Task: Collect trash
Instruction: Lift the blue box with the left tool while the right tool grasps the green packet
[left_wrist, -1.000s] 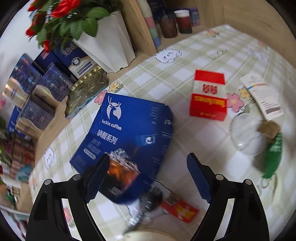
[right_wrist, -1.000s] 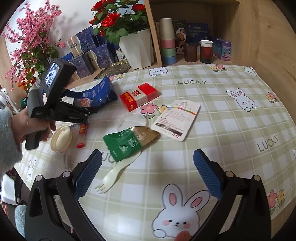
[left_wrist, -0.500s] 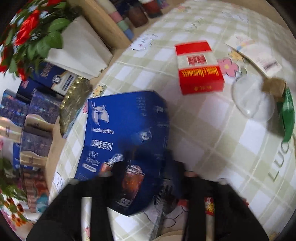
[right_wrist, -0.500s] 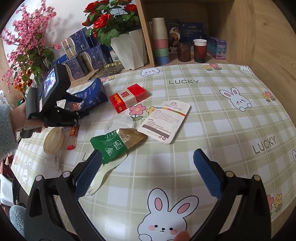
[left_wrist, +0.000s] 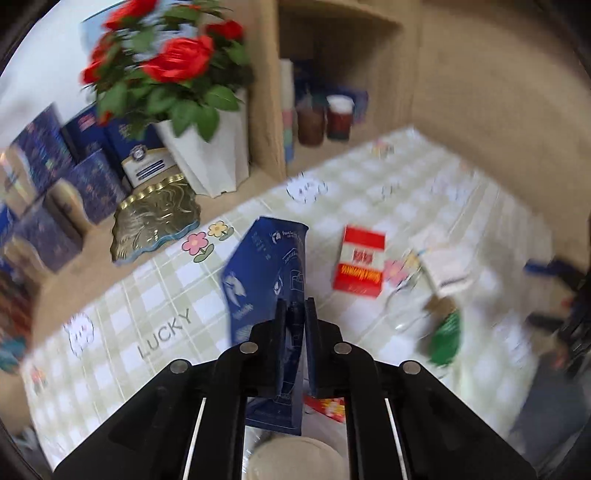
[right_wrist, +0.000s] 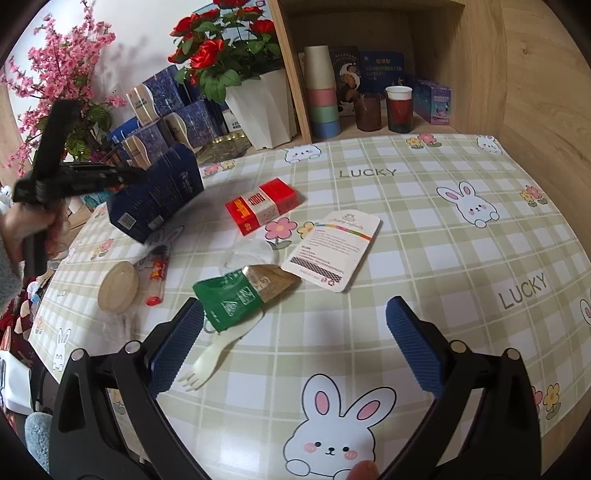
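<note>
My left gripper (left_wrist: 295, 310) is shut on the edge of a blue Luckin coffee box (left_wrist: 266, 273) and holds it tilted above the checked tablecloth; it also shows in the right wrist view (right_wrist: 159, 195) at the left. My right gripper (right_wrist: 295, 347) is open and empty, hovering low over the table. In front of it lie a green and gold wrapper (right_wrist: 240, 295), a white plastic fork (right_wrist: 207, 365), a white card (right_wrist: 332, 251), a clear plastic lid (right_wrist: 247, 254) and a red carton (right_wrist: 262, 203).
A round beige lid (right_wrist: 118, 288) and a small red packet (right_wrist: 157, 273) lie at the left. A white vase of red roses (right_wrist: 258, 107), blue boxes (right_wrist: 162, 107), stacked cups (right_wrist: 321, 96) and two dark glasses (right_wrist: 399, 107) stand at the back. A wooden wall (right_wrist: 535, 92) closes the right.
My left gripper closed on the blue box and lifted it off the table, tilting it on edge. The right gripper stayed open and barely moved.
</note>
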